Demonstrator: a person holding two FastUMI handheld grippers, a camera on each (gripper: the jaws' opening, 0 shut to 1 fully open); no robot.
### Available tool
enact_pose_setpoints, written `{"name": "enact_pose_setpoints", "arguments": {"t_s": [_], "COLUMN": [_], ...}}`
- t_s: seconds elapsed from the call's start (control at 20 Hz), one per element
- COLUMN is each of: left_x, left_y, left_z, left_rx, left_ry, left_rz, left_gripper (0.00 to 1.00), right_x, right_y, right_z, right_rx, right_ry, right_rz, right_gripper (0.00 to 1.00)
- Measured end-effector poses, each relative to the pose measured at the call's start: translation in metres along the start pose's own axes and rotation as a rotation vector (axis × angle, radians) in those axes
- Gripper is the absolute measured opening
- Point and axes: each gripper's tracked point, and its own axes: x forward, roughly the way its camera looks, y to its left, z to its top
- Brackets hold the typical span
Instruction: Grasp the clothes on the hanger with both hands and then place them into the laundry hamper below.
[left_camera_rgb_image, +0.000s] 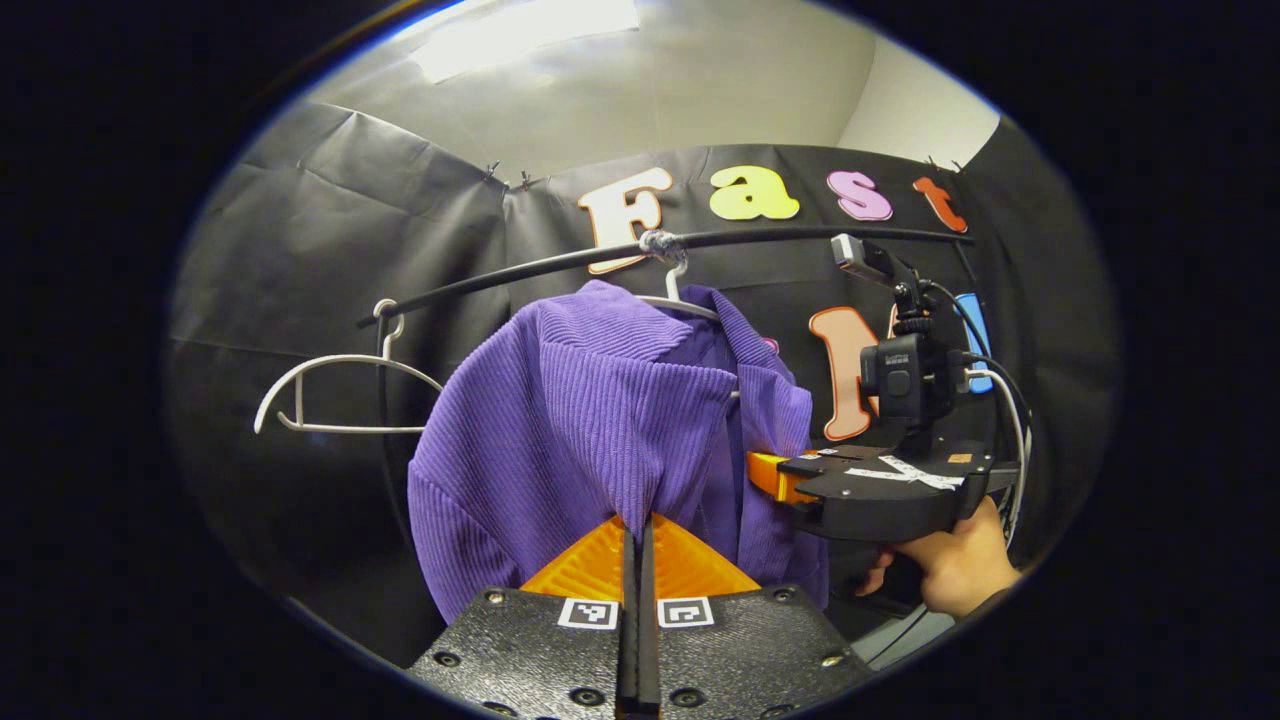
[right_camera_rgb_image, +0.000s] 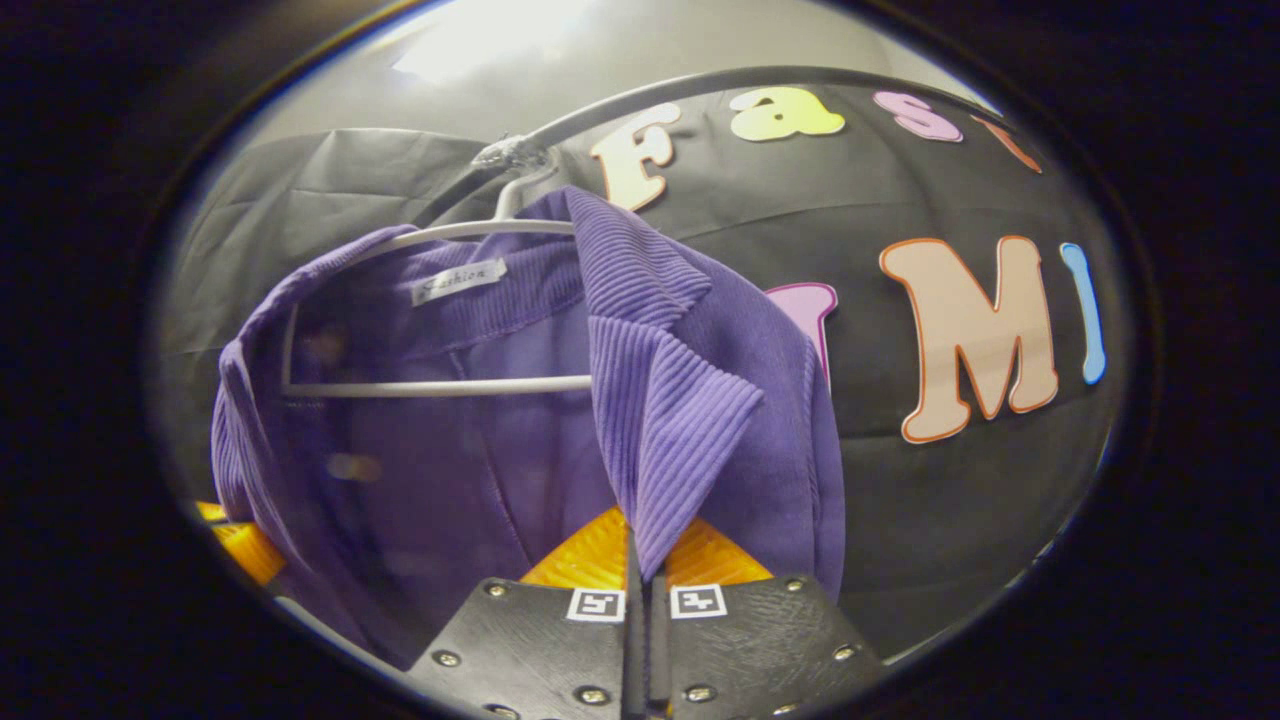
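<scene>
Purple corduroy jacket (left_camera_rgb_image: 590, 430) hangs on a white hanger (left_camera_rgb_image: 690, 300) hooked over a thin black rail (left_camera_rgb_image: 560, 262) in front of the black cloth wall. Where the hook meets the rail there is a wrapped, knotted binding. Further along the rail to the left hangs a second white hanger (left_camera_rgb_image: 330, 395), bare, well apart from the jacket.

In the left gripper view, the left gripper (left_camera_rgb_image: 638, 535) has its jaws pressed together on a fold of the ribbed cloth at the jacket's lower front. The right gripper (left_camera_rgb_image: 775, 475) comes in from the right side, held by a hand (left_camera_rgb_image: 955, 565), with a small black camera (left_camera_rgb_image: 905, 375) and cables mounted on its top; its tip touches the jacket's far edge.

In the right gripper view, the right gripper (right_camera_rgb_image: 640, 545) pinches the lapel (right_camera_rgb_image: 665, 420), the jaws closed on the cloth's lower edge. The jacket is open, showing a smoother purple lining and a small sewn label (right_camera_rgb_image: 458, 282) under the collar. The hanger's straight white bar (right_camera_rgb_image: 440, 387) crosses the open front. The cloth is finely ribbed in vertical cords, soft and draping.
</scene>
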Motion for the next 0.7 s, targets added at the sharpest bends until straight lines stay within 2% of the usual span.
{"name": "enact_pose_setpoints", "arguments": {"t_s": [0.1,0.2,0.4,0.6,0.7], "left_x": [-0.012,-0.025,-0.042,-0.045,-0.043], "left_y": [0.002,0.009,0.034,0.073,0.098], "left_z": [0.010,0.023,0.040,0.055,0.063], "left_rx": [-0.025,-0.043,-0.077,-0.072,-0.057], "left_ry": [-0.009,-0.017,0.006,0.006,-0.004], "left_rz": [-0.064,-0.127,-0.209,-0.241,-0.225], "left_gripper": [0.02,0.00,0.02,0.00,0.00], "right_x": [-0.009,-0.018,-0.032,-0.041,-0.041], "right_y": [-0.009,-0.007,-0.017,-0.028,-0.032], "right_z": [0.004,0.010,0.019,0.030,0.038], "right_rx": [-0.032,-0.069,-0.180,-0.153,-0.142], "right_ry": [-0.003,-0.005,0.000,0.010,0.002], "right_rz": [-0.028,-0.029,-0.084,-0.103,-0.106], "right_gripper": [0.02,0.03,0.00,0.02,0.03]}}
